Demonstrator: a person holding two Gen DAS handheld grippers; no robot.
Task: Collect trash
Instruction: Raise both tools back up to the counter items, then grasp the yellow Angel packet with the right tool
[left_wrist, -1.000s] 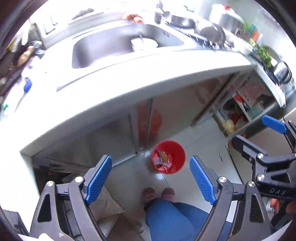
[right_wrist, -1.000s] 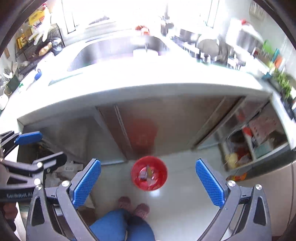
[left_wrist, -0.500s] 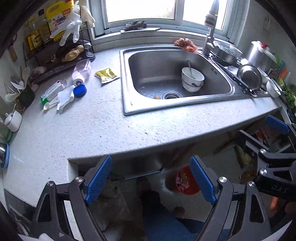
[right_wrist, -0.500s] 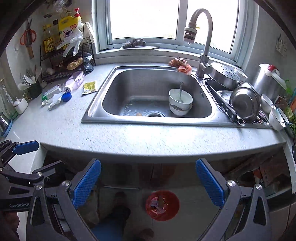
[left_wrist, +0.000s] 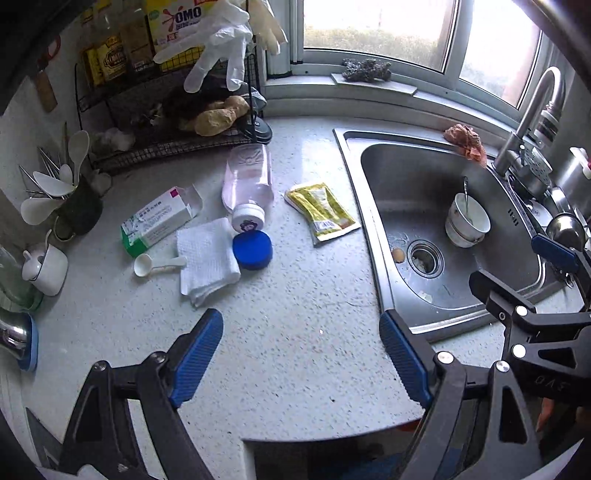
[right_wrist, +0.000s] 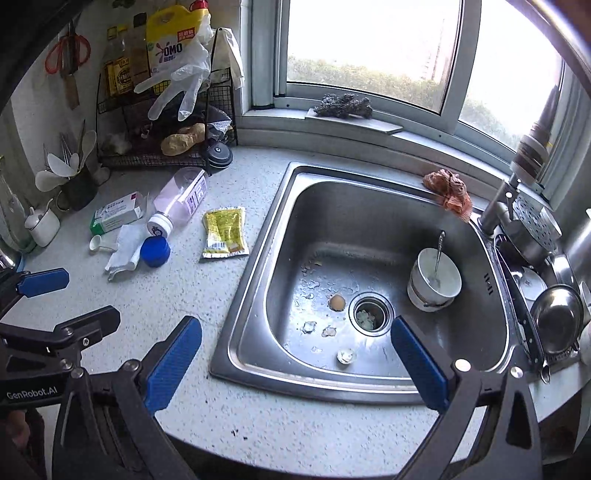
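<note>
A: Trash lies on your counter (left_wrist: 295, 350), left of the sink (right_wrist: 369, 229). See the yellow packet (left_wrist: 320, 212), the bottle (left_wrist: 248, 181), the blue cap (left_wrist: 252, 250), the napkin (left_wrist: 207, 256), the box (left_wrist: 159, 218) and the white scoop (left_wrist: 157, 263)?

B: Yes. Are your tongs holding any of it?

A: No. Your left gripper (left_wrist: 301, 362) is spread wide over bare counter, with nothing in it. Your right gripper (right_wrist: 295, 354) is spread wide too, above the sink's near edge.

B: What's in the sink?

A: Food bits by the drain (right_wrist: 369, 317), and a bowl (right_wrist: 435, 286) with a spoon.
</note>
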